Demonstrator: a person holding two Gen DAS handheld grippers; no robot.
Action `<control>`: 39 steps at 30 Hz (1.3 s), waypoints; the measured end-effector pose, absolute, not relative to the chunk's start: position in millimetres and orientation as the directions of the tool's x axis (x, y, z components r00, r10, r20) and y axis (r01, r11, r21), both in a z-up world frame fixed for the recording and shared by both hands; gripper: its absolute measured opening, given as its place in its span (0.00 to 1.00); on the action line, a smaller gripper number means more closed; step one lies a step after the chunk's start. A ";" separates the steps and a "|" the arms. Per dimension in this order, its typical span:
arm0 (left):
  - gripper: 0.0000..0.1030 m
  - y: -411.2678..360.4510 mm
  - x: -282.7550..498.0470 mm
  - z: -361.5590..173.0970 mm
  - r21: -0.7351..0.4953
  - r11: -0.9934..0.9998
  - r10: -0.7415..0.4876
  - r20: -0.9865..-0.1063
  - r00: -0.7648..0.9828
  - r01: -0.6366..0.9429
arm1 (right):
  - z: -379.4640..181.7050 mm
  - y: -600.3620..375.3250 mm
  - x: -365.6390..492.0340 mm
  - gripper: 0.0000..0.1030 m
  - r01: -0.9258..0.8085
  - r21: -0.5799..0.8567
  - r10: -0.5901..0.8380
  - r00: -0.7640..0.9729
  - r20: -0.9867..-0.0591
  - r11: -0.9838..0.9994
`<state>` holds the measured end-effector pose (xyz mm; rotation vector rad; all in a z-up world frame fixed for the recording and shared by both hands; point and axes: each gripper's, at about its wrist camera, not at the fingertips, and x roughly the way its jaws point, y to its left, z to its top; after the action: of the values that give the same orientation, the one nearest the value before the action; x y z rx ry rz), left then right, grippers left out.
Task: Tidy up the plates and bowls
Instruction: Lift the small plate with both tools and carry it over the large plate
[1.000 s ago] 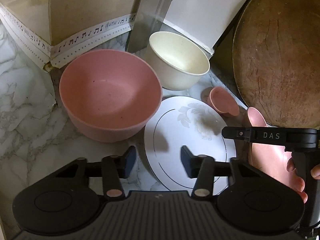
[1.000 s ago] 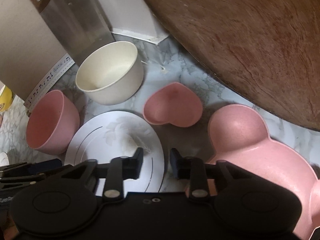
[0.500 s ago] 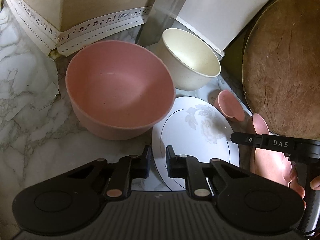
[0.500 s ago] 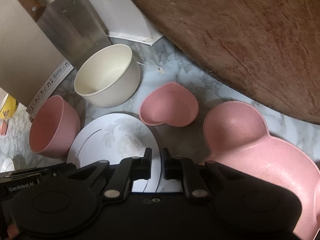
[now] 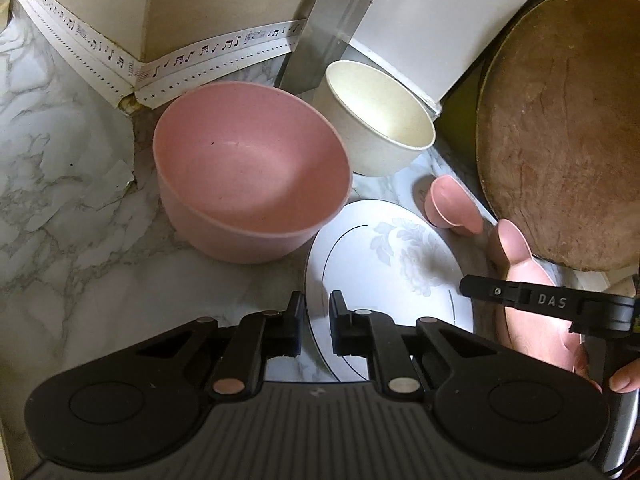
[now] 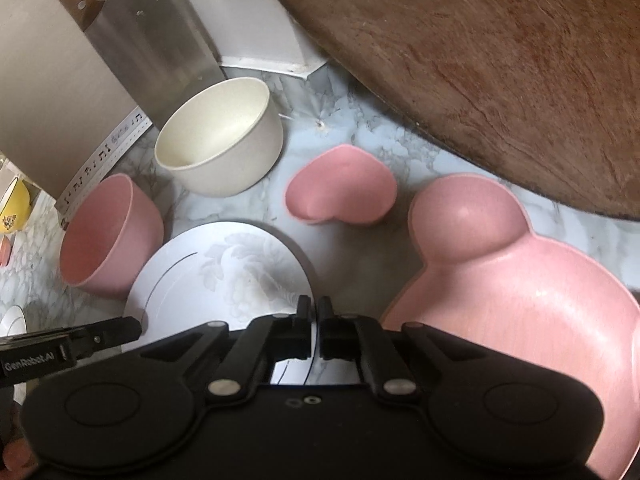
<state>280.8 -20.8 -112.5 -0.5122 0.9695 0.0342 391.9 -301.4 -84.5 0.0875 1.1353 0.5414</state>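
Left wrist view: the left hand-held gripper (image 5: 314,322) has its fingers drawn in to a narrow gap that straddles the near left rim of the white plate (image 5: 400,248), which lies flat on the tabletop (image 5: 80,240). Whether the pads actually touch the rim I cannot tell. The risk here is a thin, slick edge: a shallow pinch could let the plate slip or tip as it lifts, and its far side sits right against the pink bowl (image 5: 252,168), so a swing could knock that bowl into the cream bowl (image 5: 380,120) behind it.

Right wrist view: the right hand-held gripper (image 6: 315,326) is almost closed over the plate's opposite near edge, apparently pinching it, though contact is hard to confirm. If the two sides pull unevenly the plate could twist free. The heart dish (image 6: 344,192) and the big pink eared plate (image 6: 520,280) lie close by.

The surface is marble-patterned and glossy; a round wooden board (image 6: 480,60) and a cleaver (image 6: 152,40) lean against the back wall, leaving little room.
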 end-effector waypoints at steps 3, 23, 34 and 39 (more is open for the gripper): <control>0.12 -18.2 273.5 -111.0 -0.401 0.881 -0.197 -0.793 0.576 -0.250 | -83.2 -302.2 382.5 0.04 -0.354 0.350 0.461 0.310 -0.831 0.868; 0.12 7.8 218.7 -99.3 -0.414 0.874 -0.210 -0.794 0.570 -0.254 | -73.0 -284.2 320.5 0.04 -0.338 0.385 0.487 0.302 -0.820 0.859; 0.12 25.9 193.9 -86.0 -0.404 0.876 -0.195 -0.796 0.573 -0.264 | -53.2 -273.1 291.9 0.04 -0.344 0.403 0.509 0.314 -0.802 0.848; 0.12 38.2 182.0 -78.8 -0.410 0.867 -0.187 -0.793 0.579 -0.282 | -46.8 -261.3 282.6 0.04 -0.358 0.413 0.524 0.311 -0.793 0.838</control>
<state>182.0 38.2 -78.8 -0.5390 0.9639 0.0587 282.6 -261.3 -46.8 0.1706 1.1117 0.5856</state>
